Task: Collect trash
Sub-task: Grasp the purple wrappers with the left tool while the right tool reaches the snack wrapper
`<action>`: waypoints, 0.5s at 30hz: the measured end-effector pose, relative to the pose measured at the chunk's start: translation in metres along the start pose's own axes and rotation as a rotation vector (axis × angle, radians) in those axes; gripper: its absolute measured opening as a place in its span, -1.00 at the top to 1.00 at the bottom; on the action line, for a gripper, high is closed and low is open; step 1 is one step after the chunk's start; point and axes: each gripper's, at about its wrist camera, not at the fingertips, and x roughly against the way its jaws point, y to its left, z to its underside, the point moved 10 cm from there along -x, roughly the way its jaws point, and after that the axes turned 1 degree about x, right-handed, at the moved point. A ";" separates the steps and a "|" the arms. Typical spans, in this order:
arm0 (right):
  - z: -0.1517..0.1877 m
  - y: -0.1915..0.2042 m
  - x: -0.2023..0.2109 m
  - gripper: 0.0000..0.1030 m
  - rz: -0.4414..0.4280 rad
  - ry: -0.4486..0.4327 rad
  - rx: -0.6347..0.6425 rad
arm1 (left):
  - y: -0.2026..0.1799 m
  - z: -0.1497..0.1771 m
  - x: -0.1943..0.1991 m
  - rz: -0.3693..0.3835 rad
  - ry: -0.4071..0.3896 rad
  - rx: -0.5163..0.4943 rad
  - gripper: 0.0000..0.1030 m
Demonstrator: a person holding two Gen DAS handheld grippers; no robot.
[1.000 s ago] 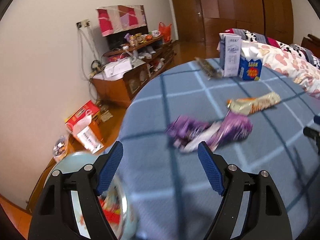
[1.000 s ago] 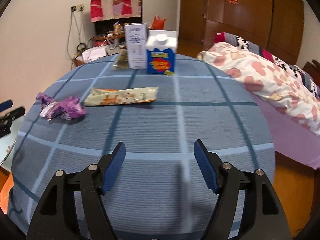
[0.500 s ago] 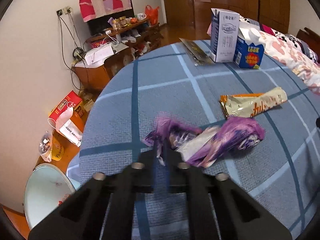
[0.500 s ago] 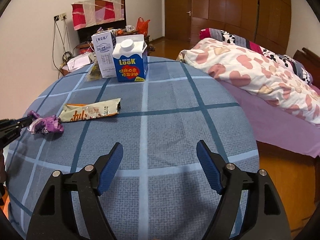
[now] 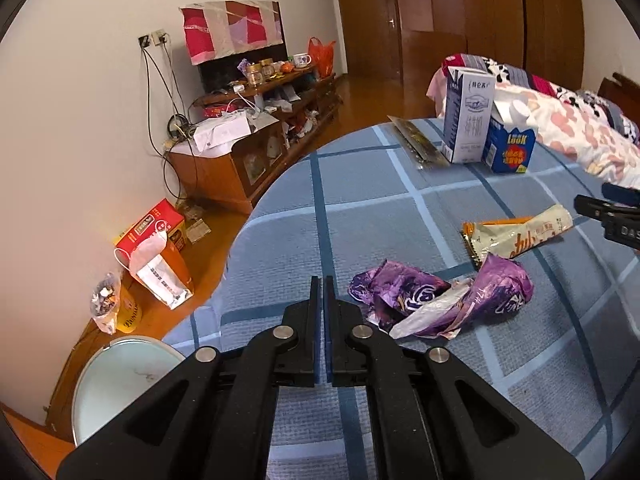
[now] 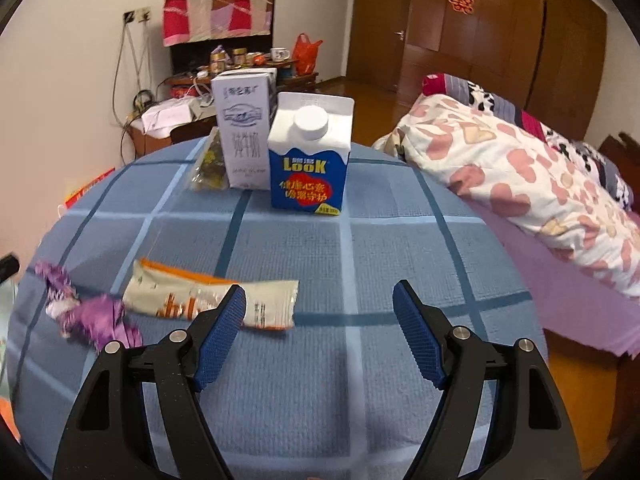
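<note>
A crumpled purple wrapper (image 5: 440, 300) lies on the blue checked tablecloth (image 5: 360, 184), just right of my left gripper (image 5: 321, 280). Its jaws stand almost together with a thin slit, are opening, and hold nothing. A cream and orange snack wrapper (image 5: 520, 232) lies beyond the purple one. In the right wrist view my right gripper (image 6: 320, 300) is open and empty above the cloth. The snack wrapper (image 6: 180, 296) lies flat by its left finger, with the purple wrapper (image 6: 96, 316) further left. The right gripper's tip (image 5: 612, 208) shows at the left wrist view's right edge.
A blue and white carton (image 6: 308, 160), a taller white carton (image 6: 244, 136) and a clear packet (image 6: 208, 164) stand at the table's far side. A bed (image 6: 520, 184) lies to the right. A round pale bin (image 5: 120, 376) sits on the floor at the left, with boxes and a cabinet (image 5: 240, 160).
My left gripper went from wide open to shut and now shows a thin slit; the purple wrapper sits right of its tips. My right gripper moved forward toward the cartons and snack wrapper.
</note>
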 end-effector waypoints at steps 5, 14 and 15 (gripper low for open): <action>0.021 -0.011 0.006 -0.50 0.006 0.008 -0.015 | -0.014 -0.004 0.001 0.024 -0.032 -0.006 0.13; 0.047 -0.072 0.033 -0.55 0.047 -0.012 -0.107 | -0.043 -0.012 -0.030 0.064 0.040 -0.025 -0.04; 0.049 -0.077 0.034 -0.55 0.052 -0.013 -0.115 | -0.046 -0.009 -0.034 0.078 0.058 -0.028 0.22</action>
